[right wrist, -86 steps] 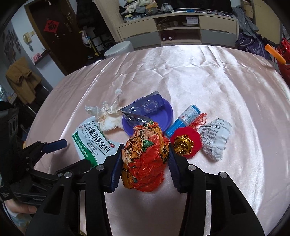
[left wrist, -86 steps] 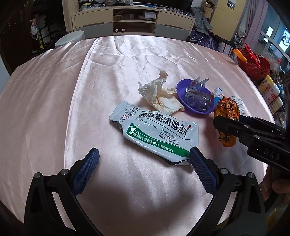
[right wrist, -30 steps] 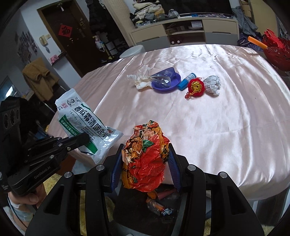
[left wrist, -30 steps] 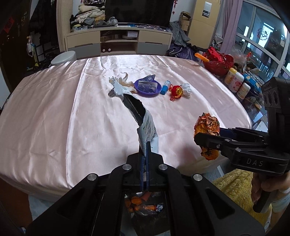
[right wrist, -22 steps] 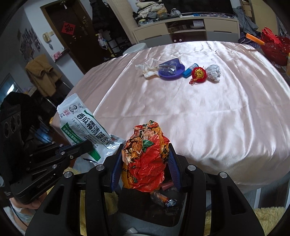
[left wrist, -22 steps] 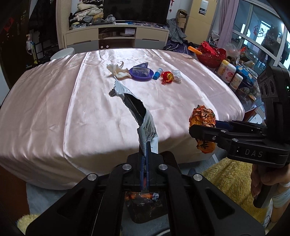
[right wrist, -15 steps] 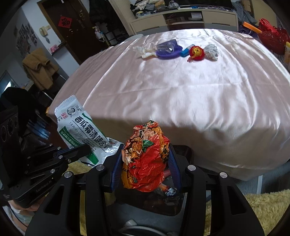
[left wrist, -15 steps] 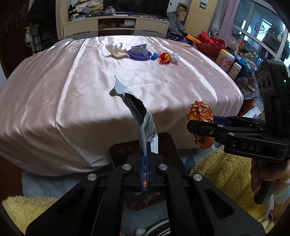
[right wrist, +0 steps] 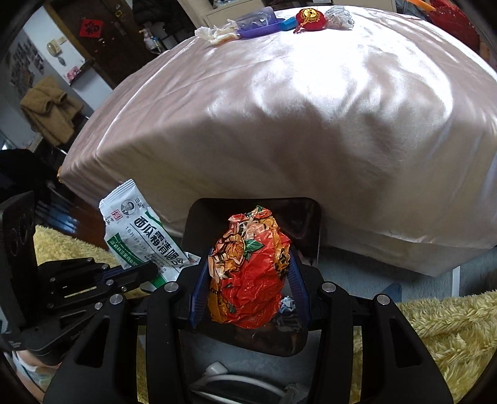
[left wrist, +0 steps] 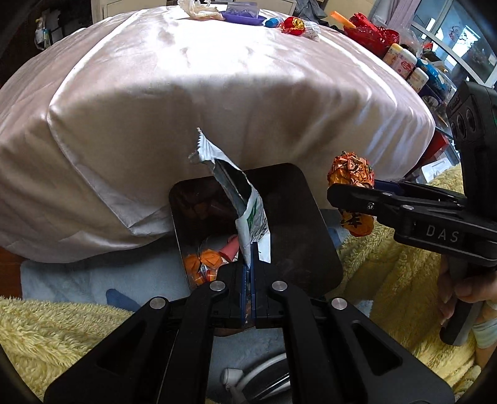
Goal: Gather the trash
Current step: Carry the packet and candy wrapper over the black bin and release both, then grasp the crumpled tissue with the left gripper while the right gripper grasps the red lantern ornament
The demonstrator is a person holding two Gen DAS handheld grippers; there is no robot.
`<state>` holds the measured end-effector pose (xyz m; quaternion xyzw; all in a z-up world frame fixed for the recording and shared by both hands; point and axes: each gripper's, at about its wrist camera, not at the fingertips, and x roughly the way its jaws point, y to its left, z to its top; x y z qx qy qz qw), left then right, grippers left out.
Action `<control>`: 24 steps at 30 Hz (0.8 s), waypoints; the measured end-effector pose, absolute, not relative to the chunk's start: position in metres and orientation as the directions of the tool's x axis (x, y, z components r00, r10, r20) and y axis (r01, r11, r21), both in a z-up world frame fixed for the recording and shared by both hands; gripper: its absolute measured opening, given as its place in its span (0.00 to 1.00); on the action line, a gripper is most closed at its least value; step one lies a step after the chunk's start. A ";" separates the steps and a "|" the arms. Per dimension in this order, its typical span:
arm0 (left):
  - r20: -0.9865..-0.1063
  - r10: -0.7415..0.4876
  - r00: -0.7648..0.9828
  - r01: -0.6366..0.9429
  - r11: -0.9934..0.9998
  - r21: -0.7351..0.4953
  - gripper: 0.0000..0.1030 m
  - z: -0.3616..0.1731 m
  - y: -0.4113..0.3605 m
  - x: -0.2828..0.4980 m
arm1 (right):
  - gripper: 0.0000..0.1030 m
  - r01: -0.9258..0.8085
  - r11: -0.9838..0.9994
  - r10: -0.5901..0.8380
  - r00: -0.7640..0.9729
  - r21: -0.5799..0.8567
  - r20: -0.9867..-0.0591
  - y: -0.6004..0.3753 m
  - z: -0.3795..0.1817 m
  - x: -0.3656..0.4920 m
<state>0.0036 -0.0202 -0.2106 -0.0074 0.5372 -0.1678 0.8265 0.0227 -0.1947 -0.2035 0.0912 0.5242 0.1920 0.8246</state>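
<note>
My left gripper (left wrist: 248, 270) is shut on the bottom edge of a white and green foil sachet (left wrist: 245, 202), held upright over a black trash bin (left wrist: 298, 217) on the floor. The same sachet (right wrist: 143, 239) shows at the left of the right wrist view. My right gripper (right wrist: 250, 273) is shut on a crumpled red and orange wrapper (right wrist: 248, 270), just above the bin (right wrist: 307, 223). In the left wrist view that wrapper (left wrist: 351, 174) hangs right of the bin. Orange scraps (left wrist: 202, 264) lie inside the bin.
The bin stands against a table draped in a pink satin cloth (left wrist: 186, 77). Far back on it lie a crumpled tissue (right wrist: 217, 32), a purple dish (right wrist: 257, 28), a red ornament (right wrist: 310, 15) and a white wad (right wrist: 340, 14). Yellow shaggy rug (right wrist: 435, 326) covers the floor.
Both grippers have sunk from above the table edge down toward the bin, still holding their items. The bin now fills the middle of both views and the tabletop has receded.
</note>
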 end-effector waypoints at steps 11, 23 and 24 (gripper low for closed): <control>-0.903 -0.279 0.328 0.248 0.947 -0.203 0.06 -0.223 -0.017 0.008 | 0.55 -0.218 0.906 0.420 0.366 0.362 -0.831 -0.195 -0.207 0.028; -0.908 -0.254 0.334 0.223 0.957 -0.186 0.62 -0.224 -0.012 0.009 | 0.70 -0.168 0.905 0.425 0.388 0.390 -0.818 -0.211 -0.205 0.028; -0.907 -0.250 0.338 0.219 0.958 -0.183 0.67 -0.223 -0.011 0.009 | 0.72 -0.161 0.904 0.427 0.392 0.396 -0.815 -0.214 -0.204 0.028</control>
